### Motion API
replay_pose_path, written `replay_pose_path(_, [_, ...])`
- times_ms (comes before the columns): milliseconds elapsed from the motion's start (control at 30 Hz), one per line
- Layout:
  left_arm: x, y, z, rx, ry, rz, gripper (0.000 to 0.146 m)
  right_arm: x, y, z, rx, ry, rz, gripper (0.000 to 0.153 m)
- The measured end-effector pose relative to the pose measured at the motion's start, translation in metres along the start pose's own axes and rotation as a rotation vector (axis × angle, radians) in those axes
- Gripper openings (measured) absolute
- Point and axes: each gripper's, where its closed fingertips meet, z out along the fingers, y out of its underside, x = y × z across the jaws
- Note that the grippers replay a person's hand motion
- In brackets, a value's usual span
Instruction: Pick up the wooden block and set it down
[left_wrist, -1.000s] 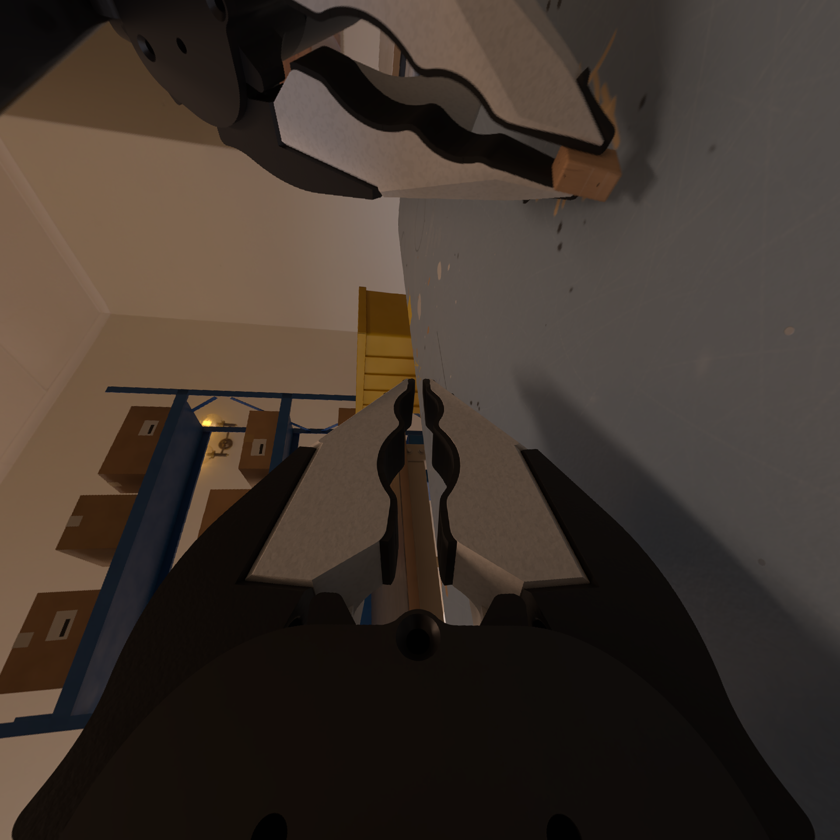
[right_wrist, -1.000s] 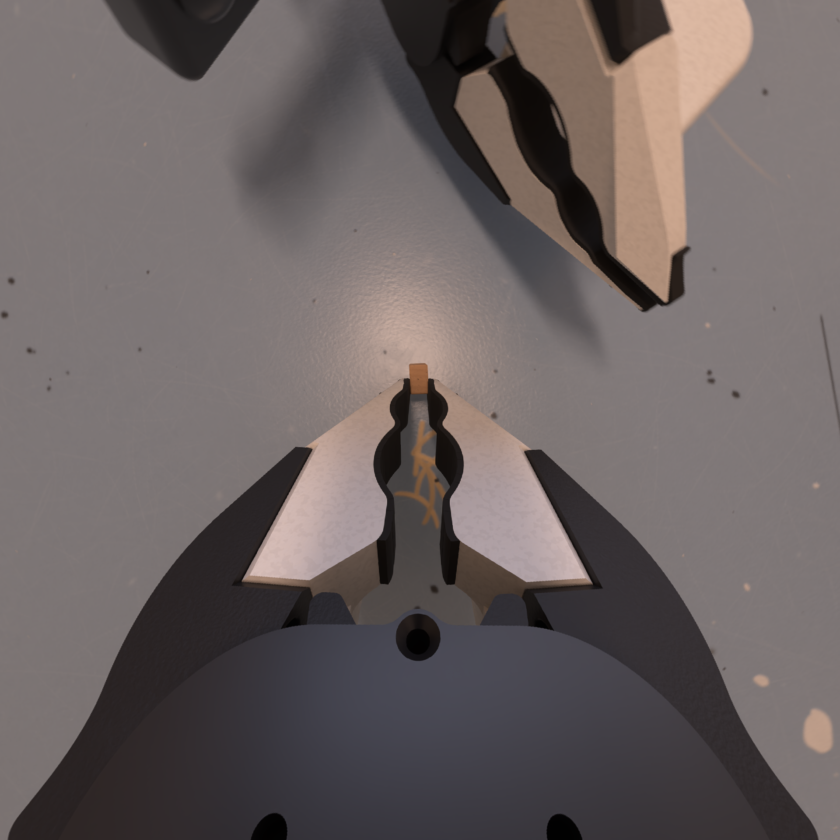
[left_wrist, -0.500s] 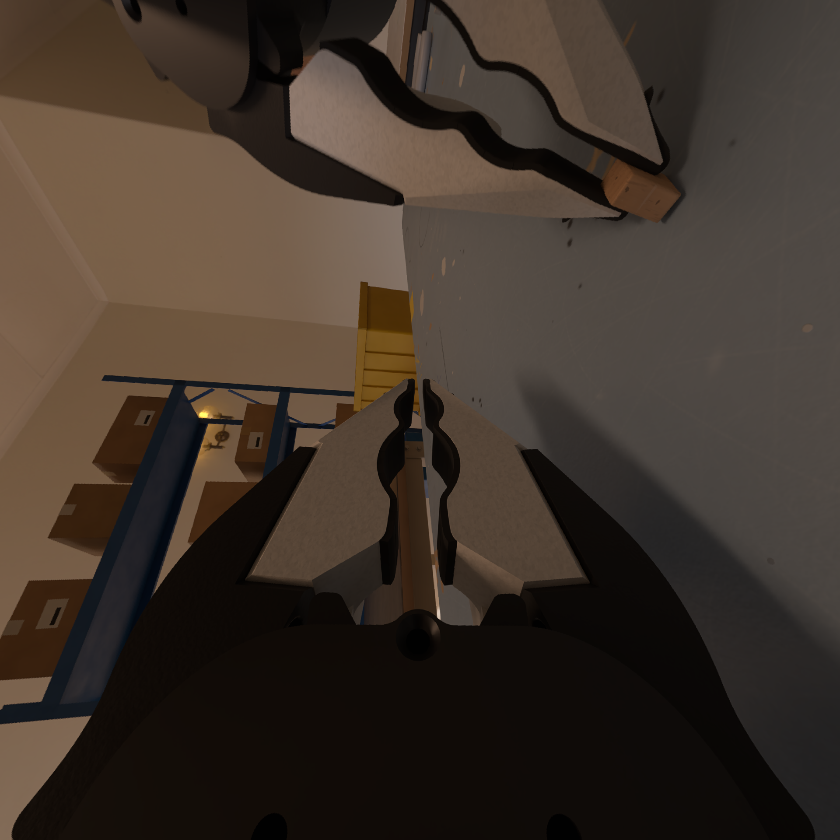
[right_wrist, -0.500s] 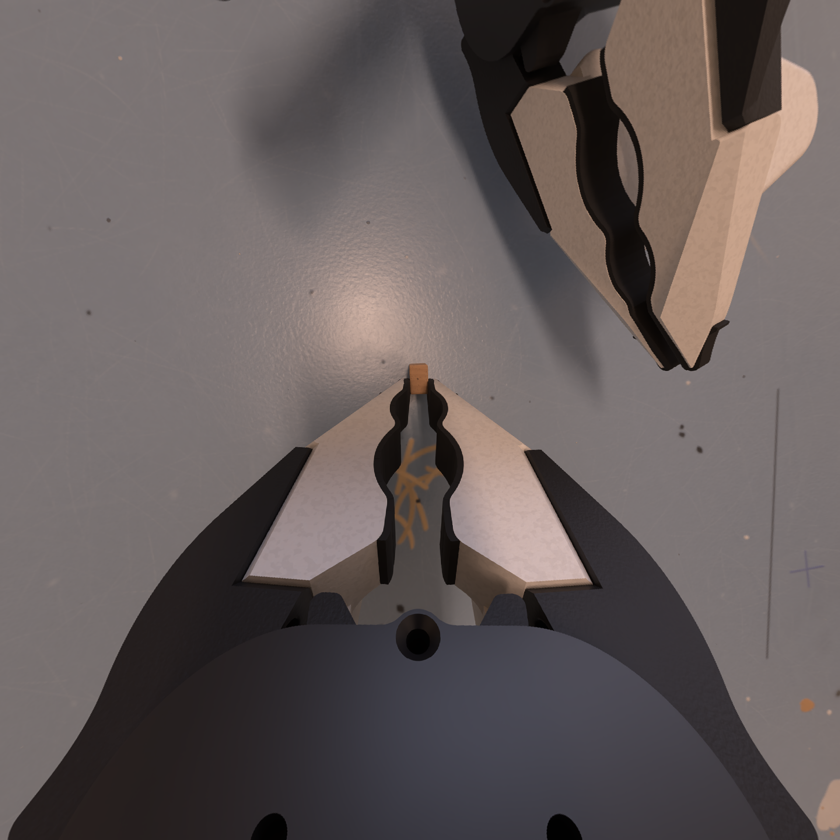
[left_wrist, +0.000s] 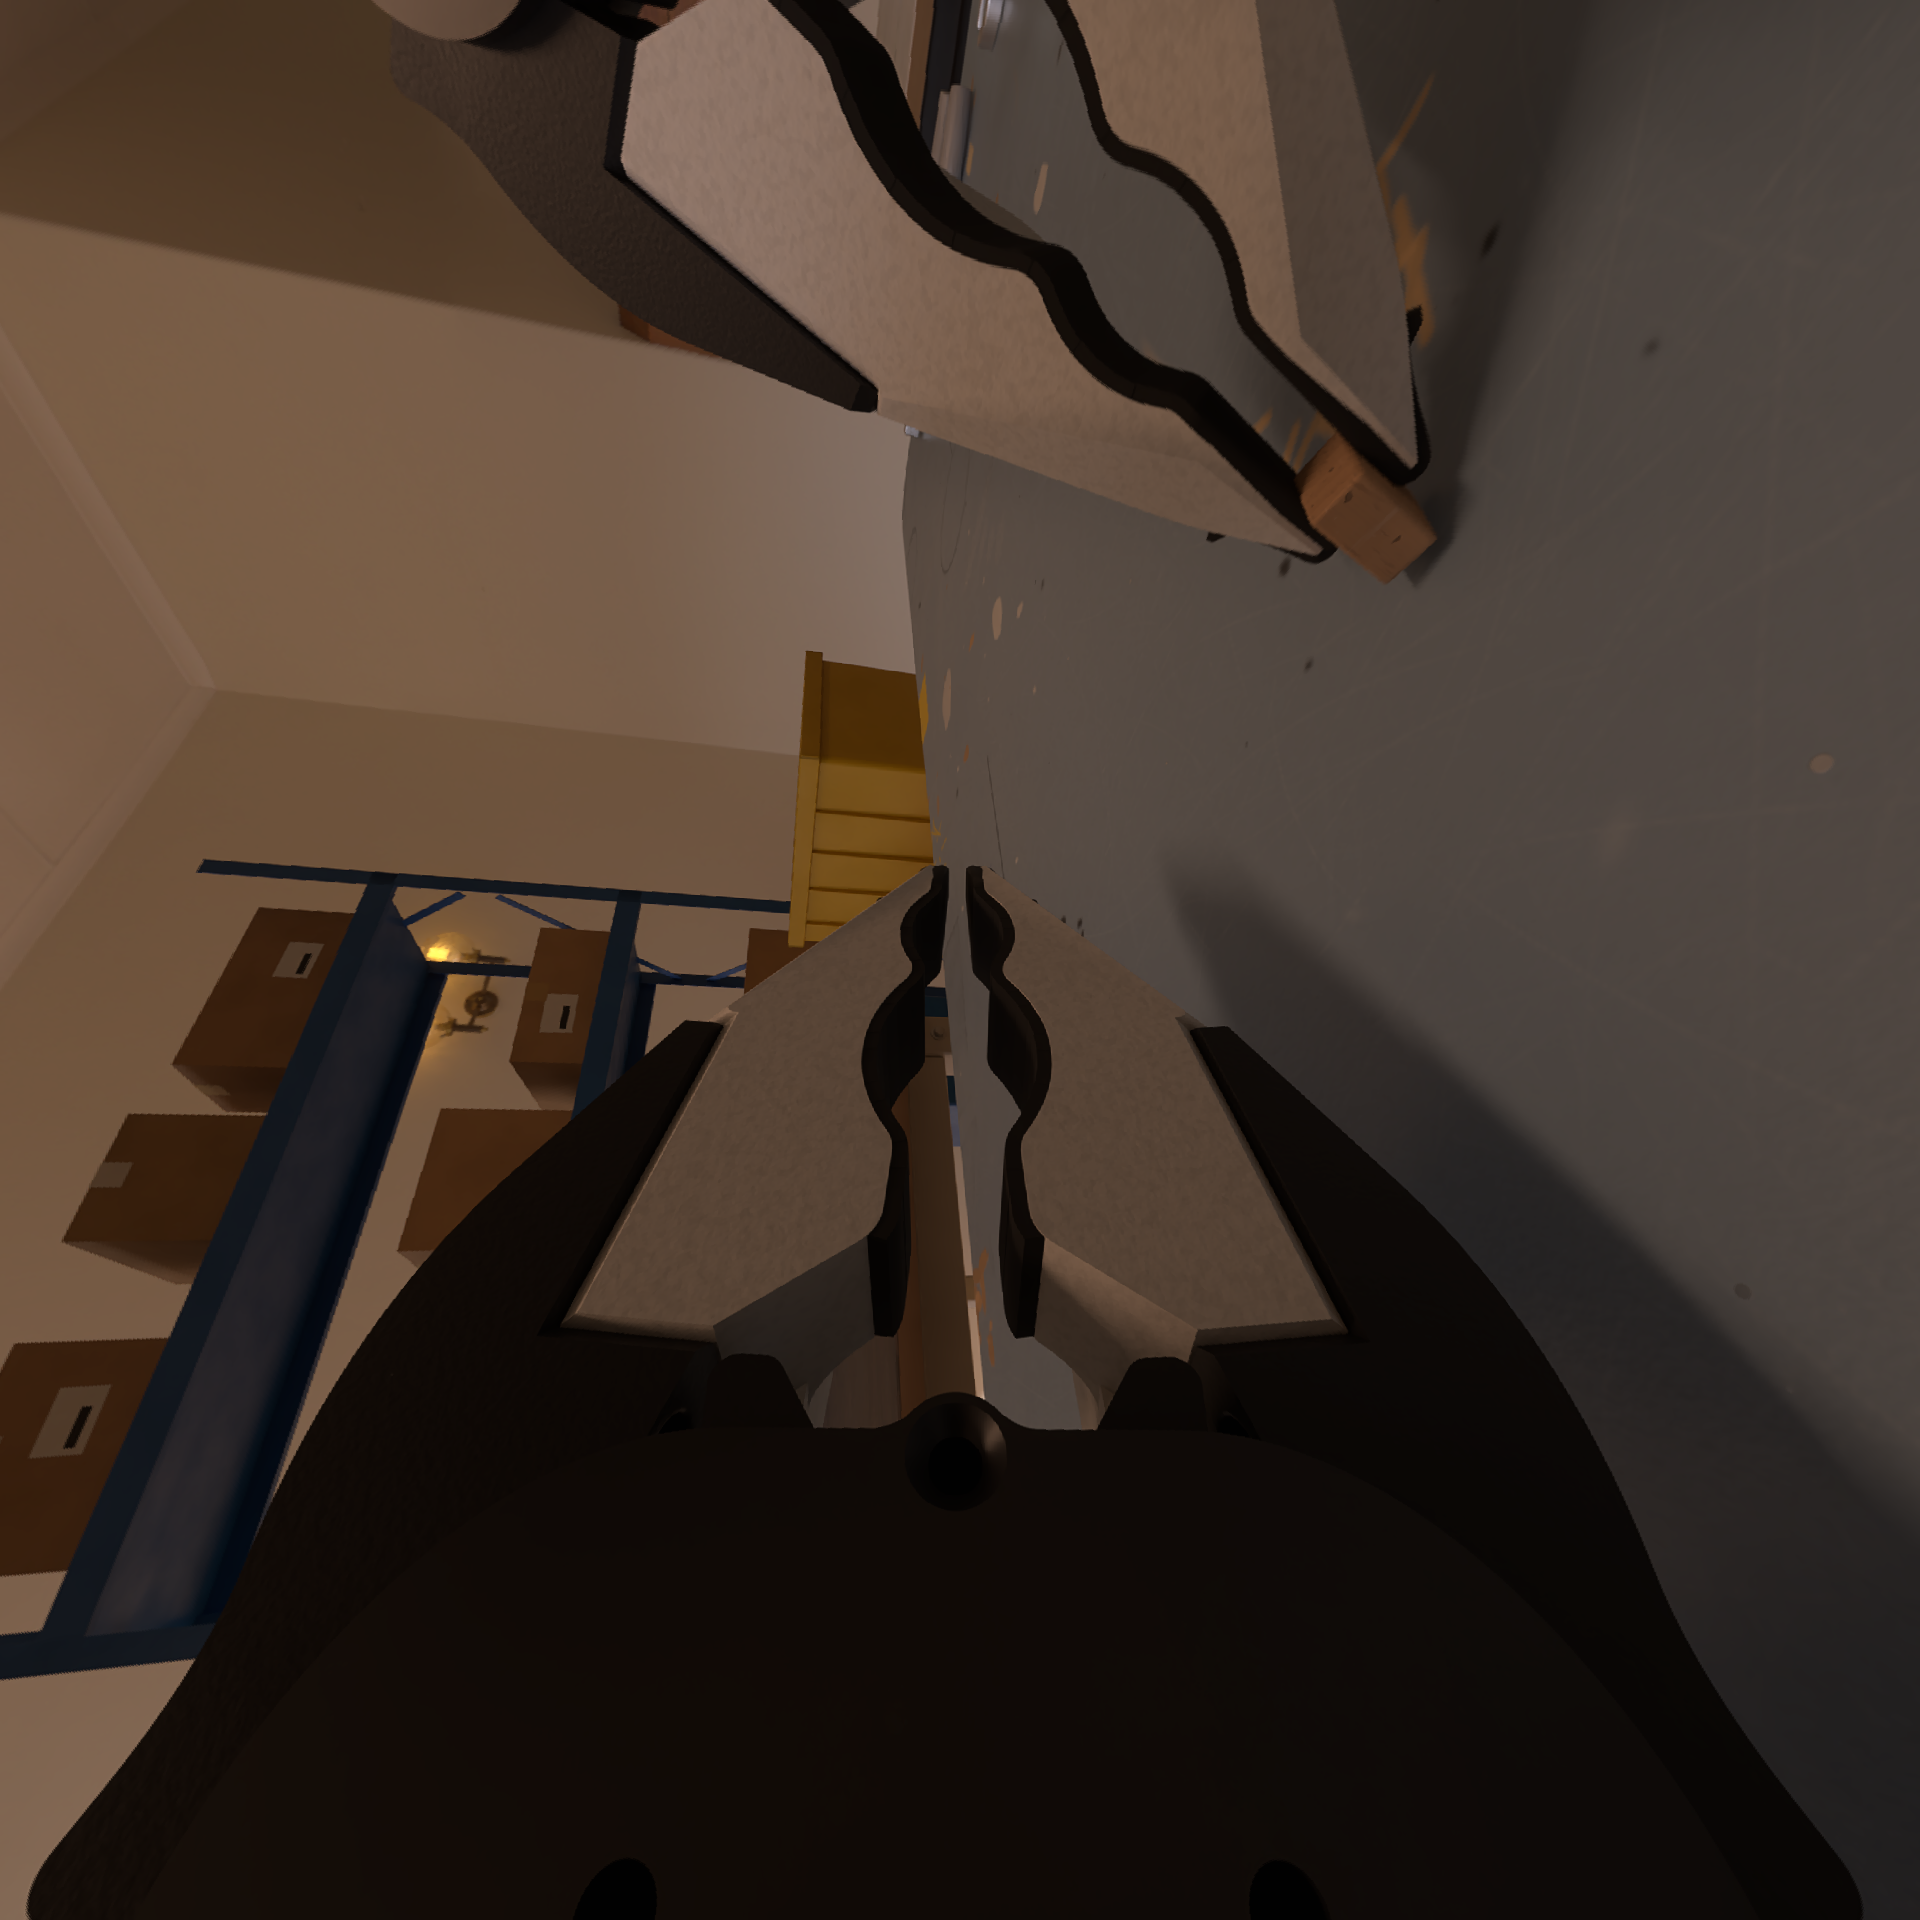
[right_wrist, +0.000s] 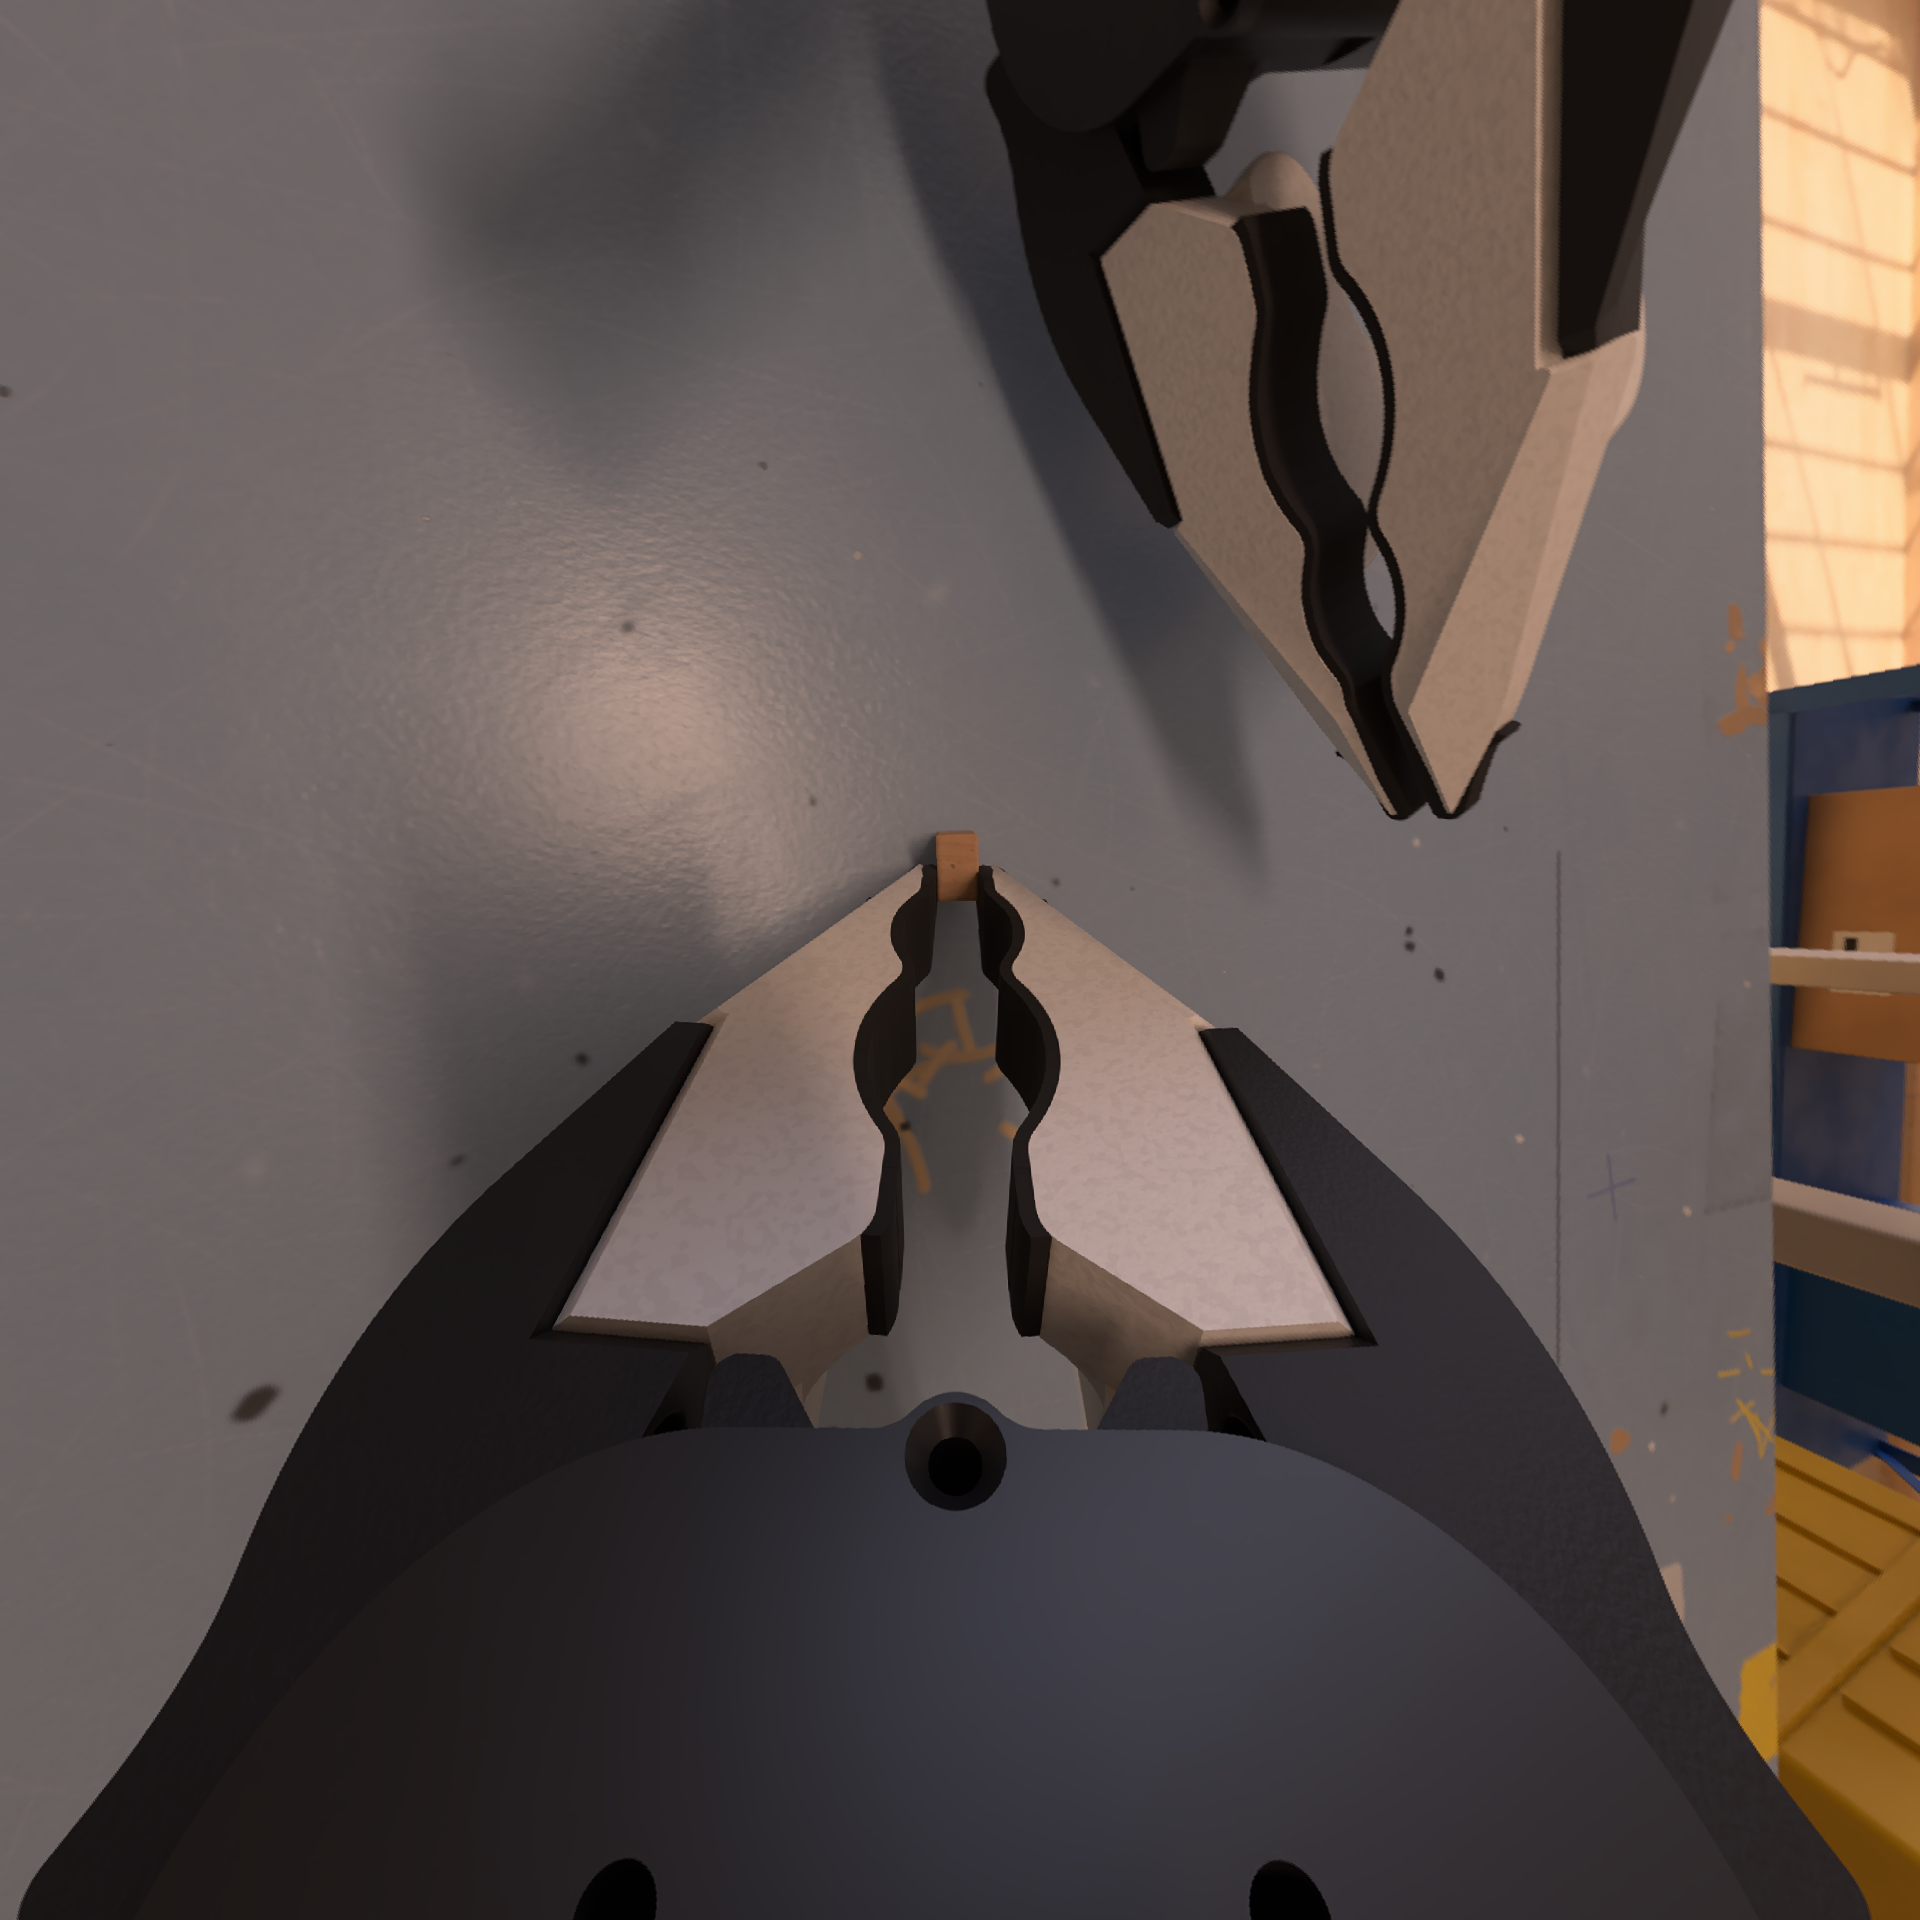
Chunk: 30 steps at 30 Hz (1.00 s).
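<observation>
Right gripper (right_wrist: 956, 883) is pinching the wooden block (right_wrist: 956, 864) at its jaw tips, just over the grey tabletop (right_wrist: 416, 727). Left gripper (left_wrist: 956, 883) is hanging nearby, jaws nearly closed, gripping nothing.

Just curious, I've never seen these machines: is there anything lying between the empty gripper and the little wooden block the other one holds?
No. In the right wrist view, only bare grey table separates the left gripper from the block.
</observation>
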Motion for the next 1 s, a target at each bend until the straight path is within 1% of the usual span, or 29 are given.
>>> replay_pose_path(233, [0.000, 0.001, -0.001, 0.005, 0.001, -0.020, 0.003, 0.012, 0.003, 0.001, -0.002, 0.077, 0.022, 0.007])
replay_pose_path(400, [0.000, 0.001, -0.001, 0.005, 0.001, -0.027, 0.003, 0.016, -0.001, 0.000, 0.015, 0.118, 0.005, 0.007])
replay_pose_path(1000, [0.000, 0.002, -0.001, 0.001, 0.004, -0.030, 0.003, 0.018, -0.005, 0.000, 0.041, 0.146, 0.003, 0.007])
